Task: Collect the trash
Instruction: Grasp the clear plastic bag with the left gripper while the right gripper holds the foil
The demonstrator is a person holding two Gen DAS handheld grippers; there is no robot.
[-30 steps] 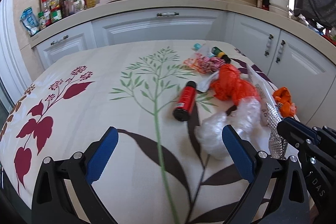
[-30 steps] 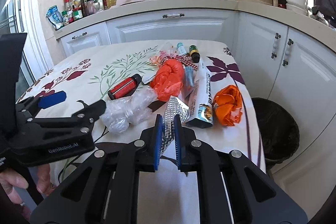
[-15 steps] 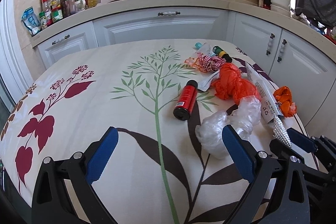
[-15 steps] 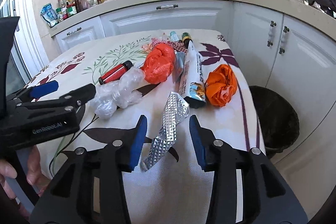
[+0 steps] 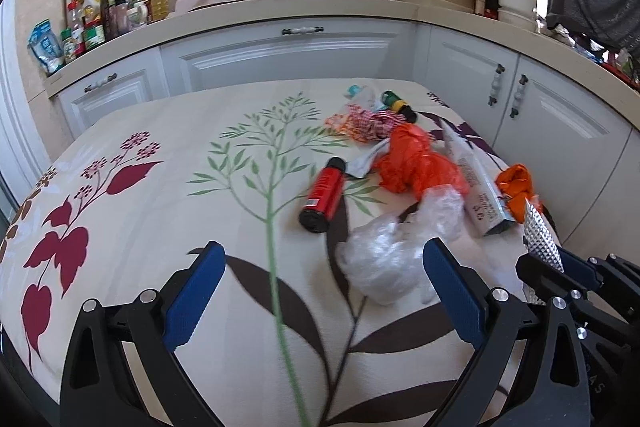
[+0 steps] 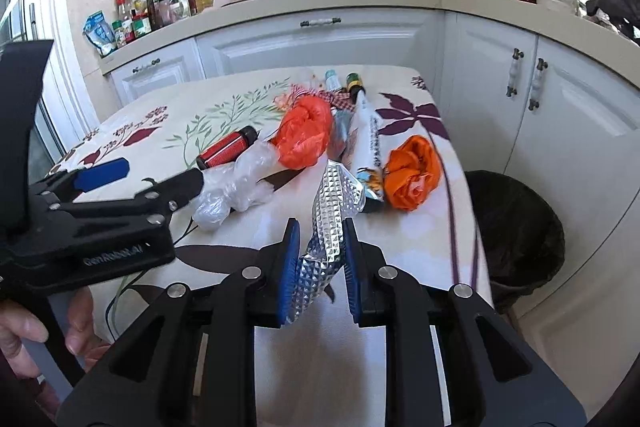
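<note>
A silver embossed foil wrapper (image 6: 326,223) stands between the blue pads of my right gripper (image 6: 322,227), whose jaws are closing on it, both pads against the foil. In the left wrist view the foil (image 5: 540,235) sticks up from that right gripper (image 5: 560,267). My left gripper (image 5: 322,255) is wide open over the tablecloth, with a crumpled clear plastic bag (image 5: 396,259) just beyond its right finger. Further trash lies behind: a red bottle (image 5: 324,195), a big orange bag (image 5: 416,163), a small orange bag (image 6: 412,179) and a long white tube (image 6: 370,147).
A black-lined bin (image 6: 516,227) stands on the floor right of the table (image 5: 140,227), by white cabinets (image 6: 560,131). Small bottles and a checked wrapper (image 5: 372,123) lie at the far end. A hand (image 6: 24,327) holds the left gripper (image 6: 148,179).
The right jaws opened, letting the foil sag toward the table, then came together on it again. The left gripper stayed open and still.
</note>
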